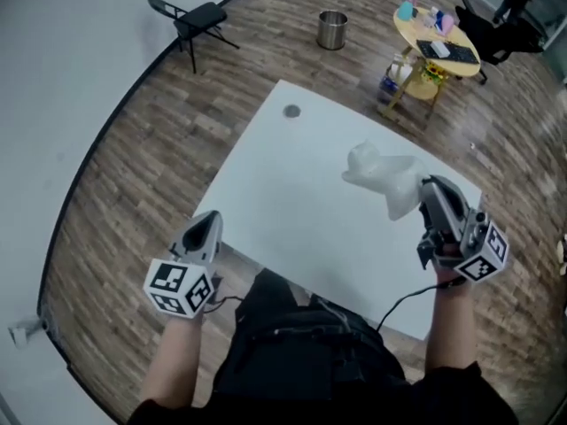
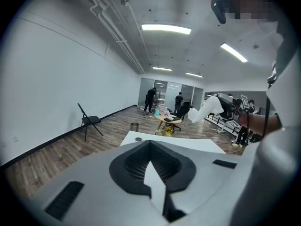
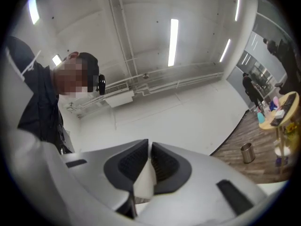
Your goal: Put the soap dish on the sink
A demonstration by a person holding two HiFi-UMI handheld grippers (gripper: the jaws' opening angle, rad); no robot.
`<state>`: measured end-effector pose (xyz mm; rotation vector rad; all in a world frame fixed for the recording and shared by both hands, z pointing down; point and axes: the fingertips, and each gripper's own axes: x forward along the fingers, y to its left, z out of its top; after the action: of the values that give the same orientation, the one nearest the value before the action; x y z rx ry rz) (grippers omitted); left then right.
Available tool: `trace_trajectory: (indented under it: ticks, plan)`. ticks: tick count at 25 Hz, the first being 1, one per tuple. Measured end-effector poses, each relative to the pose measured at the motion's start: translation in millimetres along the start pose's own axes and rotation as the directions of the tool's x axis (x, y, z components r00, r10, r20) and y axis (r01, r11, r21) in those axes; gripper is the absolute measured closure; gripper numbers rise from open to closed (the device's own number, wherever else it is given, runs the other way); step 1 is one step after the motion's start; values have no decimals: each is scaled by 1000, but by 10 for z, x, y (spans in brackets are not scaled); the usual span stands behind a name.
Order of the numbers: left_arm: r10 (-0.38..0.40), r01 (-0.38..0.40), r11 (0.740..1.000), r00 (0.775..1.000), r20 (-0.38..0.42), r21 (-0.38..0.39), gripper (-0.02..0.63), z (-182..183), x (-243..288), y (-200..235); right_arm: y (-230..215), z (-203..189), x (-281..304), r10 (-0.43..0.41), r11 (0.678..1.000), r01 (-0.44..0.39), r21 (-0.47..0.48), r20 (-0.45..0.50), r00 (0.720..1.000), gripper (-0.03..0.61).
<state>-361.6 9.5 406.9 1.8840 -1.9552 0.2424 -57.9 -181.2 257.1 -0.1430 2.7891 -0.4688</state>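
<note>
A white, lumpy soap dish (image 1: pixel 381 173) hangs above the right half of the white table (image 1: pixel 292 202). My right gripper (image 1: pixel 427 186) is shut on its near end. In the right gripper view the gripper (image 3: pixel 149 145) tilts up toward the ceiling, with a white sliver pinched between its dark pads (image 3: pixel 129 161). My left gripper (image 1: pixel 211 221) hovers at the table's near left edge, jaws together and holding nothing. The left gripper view shows its jaws (image 2: pixel 150 145) closed, and the soap dish (image 2: pixel 204 111) raised at the right. No sink is in view.
The table has a round hole (image 1: pixel 291 111) near its far corner. Beyond it stand a metal bin (image 1: pixel 332 30), a black folding chair (image 1: pixel 195 20) and a round yellow table (image 1: pixel 436 44) with clutter. People (image 2: pixel 151 98) stand at the far end of the room.
</note>
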Motion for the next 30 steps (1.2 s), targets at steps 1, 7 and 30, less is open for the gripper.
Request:
trace_trajectory:
  ticks: [1,7,30]
  plan:
    - [-23,23,1000,1000,1,9,624,56,76,41,4,19,-1,-20,1000,20,-5,6,1000,545]
    - [-163,164,985,987,-16,58,624,293,489,202,11,89,-111,-170,984,172,-38,53,984,545]
    - [-575,588,802,807,-132,104,624,610,1744,-50,340,116,-400,-590,789,607,-95,160,791,545]
